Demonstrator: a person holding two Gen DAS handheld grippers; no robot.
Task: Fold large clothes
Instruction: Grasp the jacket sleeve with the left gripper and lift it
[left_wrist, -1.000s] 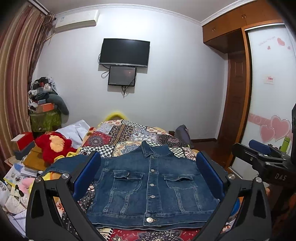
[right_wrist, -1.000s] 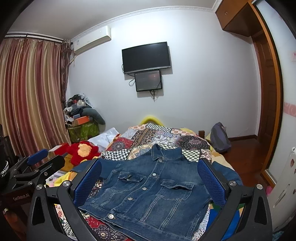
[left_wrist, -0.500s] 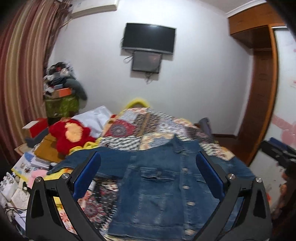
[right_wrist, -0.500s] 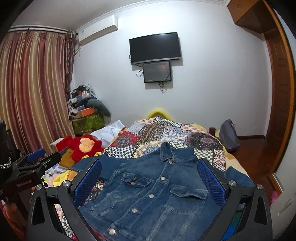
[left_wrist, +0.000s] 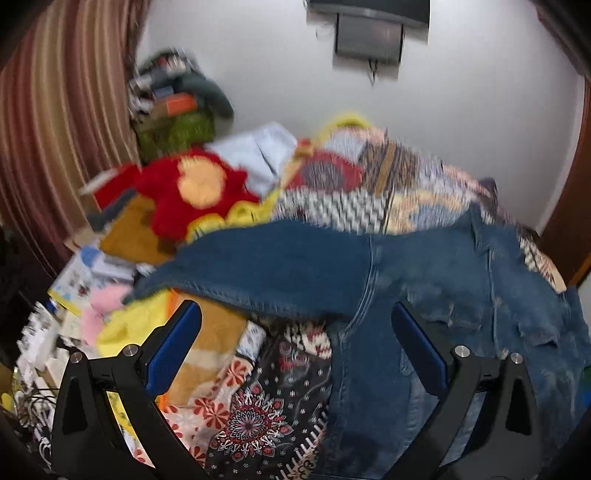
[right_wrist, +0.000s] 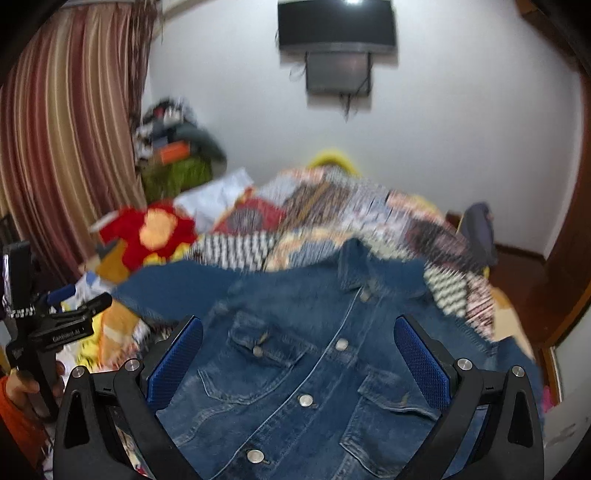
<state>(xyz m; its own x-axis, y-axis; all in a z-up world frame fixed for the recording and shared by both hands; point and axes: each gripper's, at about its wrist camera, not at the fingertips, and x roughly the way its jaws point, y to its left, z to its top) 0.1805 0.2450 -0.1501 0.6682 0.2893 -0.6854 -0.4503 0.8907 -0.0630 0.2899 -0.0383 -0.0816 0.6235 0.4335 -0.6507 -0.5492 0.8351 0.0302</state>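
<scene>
A denim jacket (right_wrist: 317, 354) lies front-up and buttoned on the bed's patchwork quilt (right_wrist: 332, 221), filling the lower centre of the right wrist view. In the left wrist view, its sleeve (left_wrist: 258, 269) stretches toward the left of the frame. The left tongs (left_wrist: 295, 354) stand apart, gripping nothing, above the sleeve seam. The right tongs (right_wrist: 299, 362) also gape, empty, over the chest pockets. A red plush toy (left_wrist: 192, 192) sits at middle left.

Patchwork quilt (right_wrist: 369, 218) on the bed, red plush toy (left_wrist: 192, 188) beside it — striped curtain (right_wrist: 66, 147), wall-mounted TV (right_wrist: 336, 26)
</scene>
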